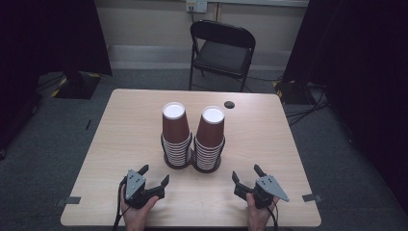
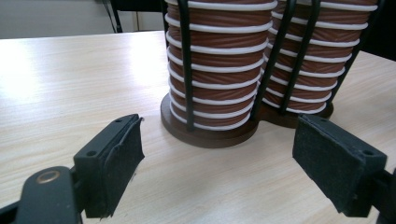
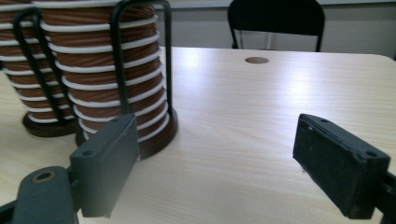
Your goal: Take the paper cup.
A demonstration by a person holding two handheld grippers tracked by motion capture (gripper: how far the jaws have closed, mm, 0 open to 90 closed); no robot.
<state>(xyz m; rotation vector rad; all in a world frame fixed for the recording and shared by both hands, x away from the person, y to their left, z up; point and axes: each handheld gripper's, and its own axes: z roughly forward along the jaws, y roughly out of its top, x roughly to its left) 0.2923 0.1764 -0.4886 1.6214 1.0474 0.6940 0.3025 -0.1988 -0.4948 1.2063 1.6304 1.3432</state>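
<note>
A wooden table [image 1: 120, 125] carries two stacks of brown paper cups, the left stack [image 1: 175, 134] and the right stack [image 1: 210, 138], touching side by side in wire holders near the middle. Nearer the person, the left gripper [image 1: 154, 175] and right gripper [image 1: 247, 173] sit apart from the stacks, jaws spread wide, holding nothing.
</note>
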